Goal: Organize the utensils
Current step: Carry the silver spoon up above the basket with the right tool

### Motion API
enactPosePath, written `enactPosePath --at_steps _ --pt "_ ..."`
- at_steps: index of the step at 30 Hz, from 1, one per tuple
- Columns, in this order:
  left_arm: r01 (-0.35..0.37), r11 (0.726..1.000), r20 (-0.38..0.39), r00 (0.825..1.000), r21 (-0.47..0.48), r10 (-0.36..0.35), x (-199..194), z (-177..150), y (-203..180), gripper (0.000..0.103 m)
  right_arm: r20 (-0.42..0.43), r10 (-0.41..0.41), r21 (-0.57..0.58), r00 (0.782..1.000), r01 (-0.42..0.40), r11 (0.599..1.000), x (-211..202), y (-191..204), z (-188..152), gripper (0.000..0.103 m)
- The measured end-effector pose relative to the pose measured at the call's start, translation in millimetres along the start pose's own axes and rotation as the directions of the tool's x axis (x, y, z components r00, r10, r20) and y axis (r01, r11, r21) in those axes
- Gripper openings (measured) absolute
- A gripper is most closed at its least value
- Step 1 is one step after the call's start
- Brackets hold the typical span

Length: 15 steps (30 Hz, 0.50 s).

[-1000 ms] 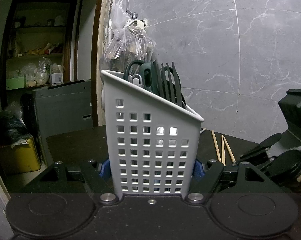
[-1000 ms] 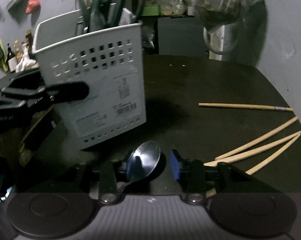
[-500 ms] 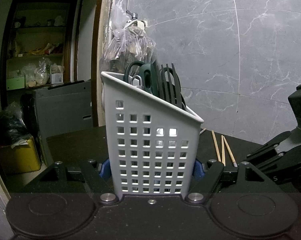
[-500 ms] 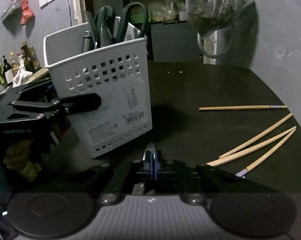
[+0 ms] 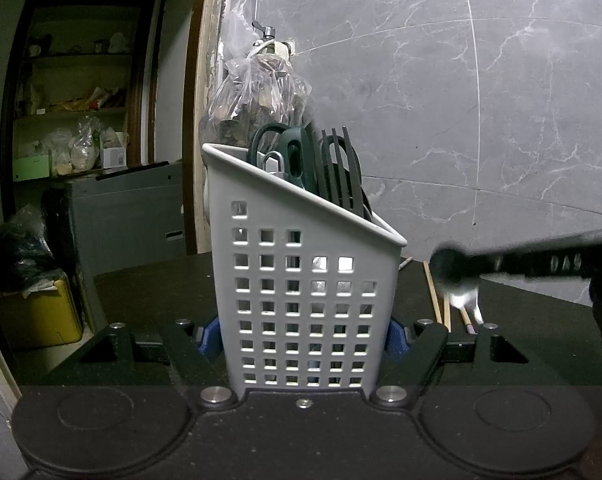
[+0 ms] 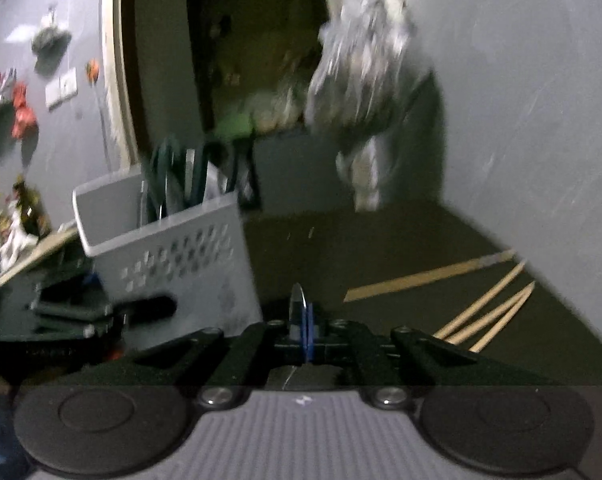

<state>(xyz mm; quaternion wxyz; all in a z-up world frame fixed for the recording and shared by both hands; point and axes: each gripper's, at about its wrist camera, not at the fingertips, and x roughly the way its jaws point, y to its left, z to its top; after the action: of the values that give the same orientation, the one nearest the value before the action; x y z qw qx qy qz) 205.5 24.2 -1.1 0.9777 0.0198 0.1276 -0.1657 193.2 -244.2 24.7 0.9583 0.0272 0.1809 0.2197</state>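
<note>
A white perforated utensil basket [image 5: 309, 308] stands upright on the dark table, and my left gripper [image 5: 303, 338] is shut on its lower sides with its blue pads. Green-handled scissors [image 5: 289, 152] and a black slotted utensil [image 5: 339, 172] stick out of its top. In the right wrist view the basket [image 6: 169, 256] sits to the left, blurred. My right gripper [image 6: 305, 320] is shut on a metal spoon [image 6: 297, 296], whose bowl stands edge-on between the pads. Seen from the left wrist, that gripper's fingers [image 5: 541, 268] reach in from the right, blurred, with the spoon [image 5: 463, 300] hanging below.
Several wooden chopsticks [image 6: 489, 312] lie on the dark table [image 6: 361, 240] to the right of the basket, near the grey marble wall. A filled plastic bag [image 5: 257, 96] hangs behind the basket. An open doorway with shelves lies to the left.
My right gripper shut on the spoon, which turned from flat to edge-on. It then rose and swung, and now shows level with the basket's rim in the left wrist view. The left gripper stayed put.
</note>
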Motion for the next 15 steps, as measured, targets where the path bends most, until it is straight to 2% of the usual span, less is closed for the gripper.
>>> enactPosePath --at_steps 3,8,10,15 --pt "0.0 1.0 0.0 1.0 0.0 0.0 0 0 0 0.077 0.135 -0.044 -0.027 0.99 0.048 0.998 -13 5 3 0.001" --pt "0.0 1.0 0.001 1.0 0.0 0.0 0 0 0 0.077 0.269 -0.074 -0.086 0.96 0.1 0.991 -24 18 -2 0.001" --pt "0.0 1.0 0.0 1.0 0.0 0.0 0 0 0 0.077 0.29 -0.079 -0.104 0.954 0.113 0.988 -24 21 -5 0.001" --pt "-0.001 1.0 0.0 1.0 0.002 0.001 0 0 0 0.077 0.283 -0.087 -0.113 0.955 0.123 0.986 -24 24 -15 0.001"
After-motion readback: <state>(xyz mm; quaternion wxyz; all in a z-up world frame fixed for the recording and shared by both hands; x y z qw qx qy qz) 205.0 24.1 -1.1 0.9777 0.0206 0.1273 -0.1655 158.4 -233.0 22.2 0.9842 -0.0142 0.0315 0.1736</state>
